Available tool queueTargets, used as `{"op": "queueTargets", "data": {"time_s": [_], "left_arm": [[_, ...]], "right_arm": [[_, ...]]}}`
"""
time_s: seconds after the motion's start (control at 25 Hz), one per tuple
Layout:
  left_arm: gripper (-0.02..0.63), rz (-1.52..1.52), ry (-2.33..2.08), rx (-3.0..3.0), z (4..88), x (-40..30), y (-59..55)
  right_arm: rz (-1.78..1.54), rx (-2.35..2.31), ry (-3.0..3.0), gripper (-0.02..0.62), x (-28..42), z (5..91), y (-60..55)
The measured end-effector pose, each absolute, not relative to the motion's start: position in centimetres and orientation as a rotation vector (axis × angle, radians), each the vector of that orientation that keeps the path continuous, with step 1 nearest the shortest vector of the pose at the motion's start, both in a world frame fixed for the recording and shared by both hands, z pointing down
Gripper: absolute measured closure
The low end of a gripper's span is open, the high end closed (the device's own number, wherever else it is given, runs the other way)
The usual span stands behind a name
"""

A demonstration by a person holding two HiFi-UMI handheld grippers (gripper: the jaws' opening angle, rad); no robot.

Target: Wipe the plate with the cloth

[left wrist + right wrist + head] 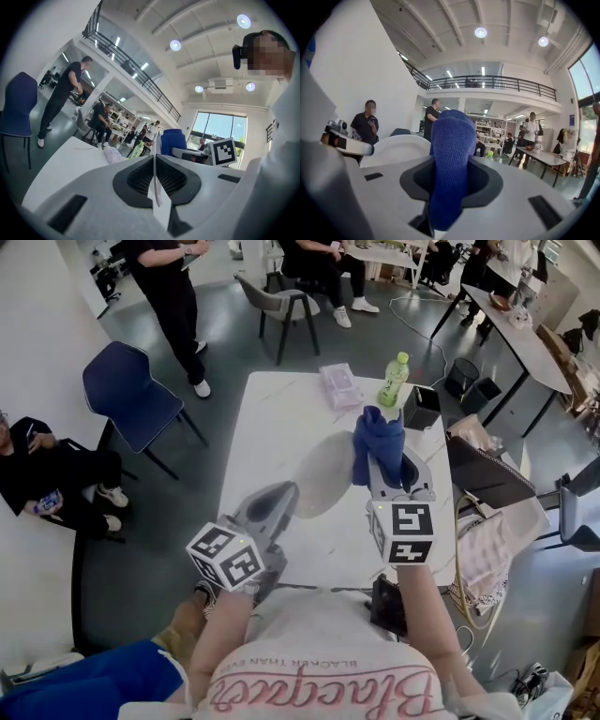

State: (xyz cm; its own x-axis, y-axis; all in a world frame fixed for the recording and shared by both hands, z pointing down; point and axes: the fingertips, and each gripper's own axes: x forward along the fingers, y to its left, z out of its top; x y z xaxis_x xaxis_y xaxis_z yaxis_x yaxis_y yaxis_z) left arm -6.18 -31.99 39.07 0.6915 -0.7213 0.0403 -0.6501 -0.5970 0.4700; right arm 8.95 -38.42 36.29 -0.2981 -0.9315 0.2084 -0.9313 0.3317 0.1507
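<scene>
plate [323, 474] and cloth [378, 442], one each

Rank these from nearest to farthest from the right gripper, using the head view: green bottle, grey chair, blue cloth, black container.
1. blue cloth: clamped in the jaws of the right gripper.
2. black container: on the table, just beyond and to the right.
3. green bottle: near the table's far edge.
4. grey chair: on the floor beyond the table, to the left.
</scene>
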Motion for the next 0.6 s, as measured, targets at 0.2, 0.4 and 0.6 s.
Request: {"op": "queueTargets", "data": {"time_s": [0.2, 0.4, 0.6], "left_arm": [[0.59, -0.255, -1.055, 2.424, 39.2, -6.5, -32.0], [0.591, -0.282, -1.059, 2.407, 38.8, -6.7, -32.1], [0.589, -0.305, -1.04, 2.41, 38.1, -6.5, -31.9]], "right_arm": [[-0.029, 1.684, -2.416, 0.48, 8.8, 34.8, -36.2], [0.016, 1.462, -2.573, 0.48, 4.2, 34.5, -33.1], [-0.012, 1.259, -2.619, 0.48, -1.2, 35.6, -31.0]]}}
